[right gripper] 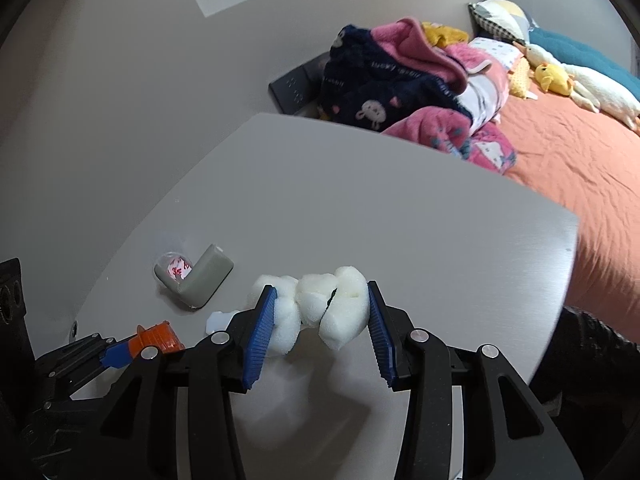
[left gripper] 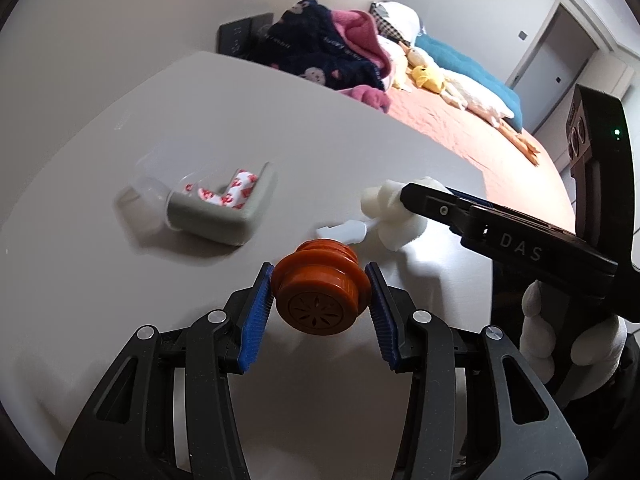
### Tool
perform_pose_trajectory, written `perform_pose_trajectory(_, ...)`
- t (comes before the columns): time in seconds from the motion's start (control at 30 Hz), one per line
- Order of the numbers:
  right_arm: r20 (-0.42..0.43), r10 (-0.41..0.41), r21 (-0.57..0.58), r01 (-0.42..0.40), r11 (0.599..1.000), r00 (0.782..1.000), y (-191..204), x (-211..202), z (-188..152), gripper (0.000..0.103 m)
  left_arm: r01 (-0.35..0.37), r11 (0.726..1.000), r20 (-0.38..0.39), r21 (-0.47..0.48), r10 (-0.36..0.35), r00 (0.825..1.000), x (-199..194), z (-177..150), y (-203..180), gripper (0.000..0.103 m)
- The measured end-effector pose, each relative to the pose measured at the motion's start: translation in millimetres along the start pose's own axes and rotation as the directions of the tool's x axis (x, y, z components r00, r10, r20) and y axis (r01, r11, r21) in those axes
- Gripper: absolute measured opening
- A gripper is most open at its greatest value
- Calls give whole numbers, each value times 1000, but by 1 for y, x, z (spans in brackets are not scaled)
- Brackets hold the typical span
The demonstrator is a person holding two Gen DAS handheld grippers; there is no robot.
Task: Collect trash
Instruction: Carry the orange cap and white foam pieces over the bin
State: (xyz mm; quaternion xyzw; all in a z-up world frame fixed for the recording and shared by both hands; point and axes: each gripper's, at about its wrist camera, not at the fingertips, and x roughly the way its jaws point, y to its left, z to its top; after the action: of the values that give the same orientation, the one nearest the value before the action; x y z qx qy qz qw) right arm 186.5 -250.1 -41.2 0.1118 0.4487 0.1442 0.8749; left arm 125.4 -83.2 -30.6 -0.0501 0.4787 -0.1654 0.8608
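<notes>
We grip the orange cap (left gripper: 318, 294) left and white foam (right gripper: 320, 306) right; the grey corner guard (left gripper: 224, 208) and, between it and the foam, a white plastic bit (left gripper: 344, 230) remain on the table (left gripper: 120, 280).

Each camera sits on its gripper, close above the smooth grey table (left gripper: 280, 128), tilted down and facing the bed toward 1 o'clock. Both see the grey L-shaped foam corner guard (left gripper: 224, 216) (right gripper: 200, 280).

Grey table (right gripper: 360, 200) stands beside a bed with an orange cover (right gripper: 580, 152). On the bed: heaped pink-and-navy clothing (right gripper: 400, 80), plush ducks (right gripper: 560, 76), teal cushion (right gripper: 580, 50).
</notes>
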Motion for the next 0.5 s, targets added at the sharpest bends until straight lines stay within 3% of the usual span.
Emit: perform_pose_trajectory(0.5, 108, -58, 63, 51, 997, 992, -32, -66, -9, 47, 75, 993, 25, 97, -77, 997, -10, 9, -49, 45)
